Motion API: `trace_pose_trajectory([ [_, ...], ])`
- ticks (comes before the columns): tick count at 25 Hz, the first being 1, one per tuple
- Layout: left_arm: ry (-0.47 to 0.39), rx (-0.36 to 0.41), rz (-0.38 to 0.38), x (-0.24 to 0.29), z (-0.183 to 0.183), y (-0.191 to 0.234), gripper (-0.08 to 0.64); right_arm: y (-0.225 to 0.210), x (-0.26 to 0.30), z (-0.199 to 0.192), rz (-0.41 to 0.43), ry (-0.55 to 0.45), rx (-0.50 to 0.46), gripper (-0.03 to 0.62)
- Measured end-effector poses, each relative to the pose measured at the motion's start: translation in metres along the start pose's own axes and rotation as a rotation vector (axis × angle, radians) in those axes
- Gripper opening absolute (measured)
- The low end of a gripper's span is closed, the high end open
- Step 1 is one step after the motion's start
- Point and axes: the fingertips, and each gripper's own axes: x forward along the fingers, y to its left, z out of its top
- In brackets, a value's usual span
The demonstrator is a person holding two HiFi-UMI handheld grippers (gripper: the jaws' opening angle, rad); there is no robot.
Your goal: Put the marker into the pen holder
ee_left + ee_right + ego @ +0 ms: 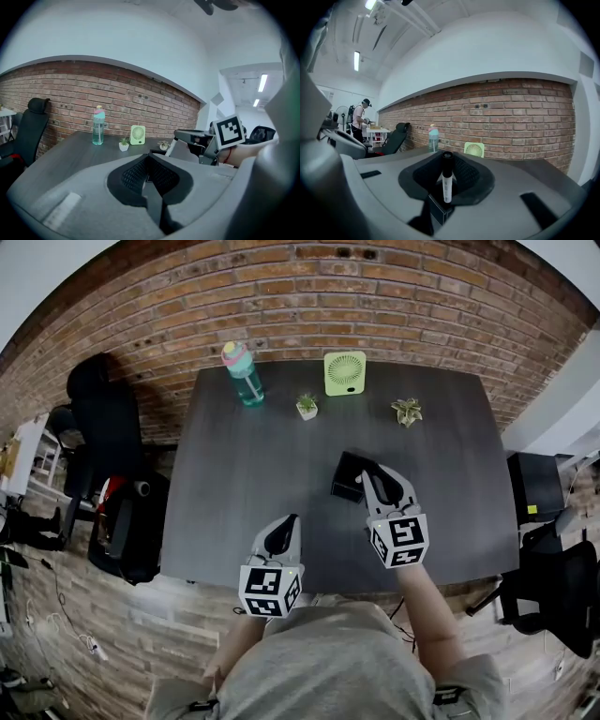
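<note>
The marker (447,180), white with a black cap, stands upright between the pads of my right gripper (447,164), which is shut on it. Its lower end is inside the black square pen holder (439,210). In the head view the right gripper (371,476) hangs over the pen holder (347,476) on the dark table (253,465). The left gripper view shows the marker (171,146) slanting down from that gripper. My left gripper (283,526) is shut and holds nothing, near the table's front edge; its pads (151,174) meet.
At the back of the table stand a teal water bottle (244,373), a green fan (345,372) and two small potted plants (307,406) (406,412). Black chairs (103,427) stand left of the table. A person (360,117) stands far off by another table.
</note>
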Motion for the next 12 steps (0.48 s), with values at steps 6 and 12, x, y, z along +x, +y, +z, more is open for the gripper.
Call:
trace_pose_trajectory([
  [6, 0.014, -0.006, 0.007, 0.008, -0.003, 0.007, 0.017, -0.009, 0.021, -0.031, -0.006, 0.068, 0.019, 0.073],
  [12, 0.021, -0.013, 0.009, 0.014, -0.005, 0.009, 0.017, -0.010, 0.036, -0.055, 0.000, 0.129, 0.017, 0.072],
])
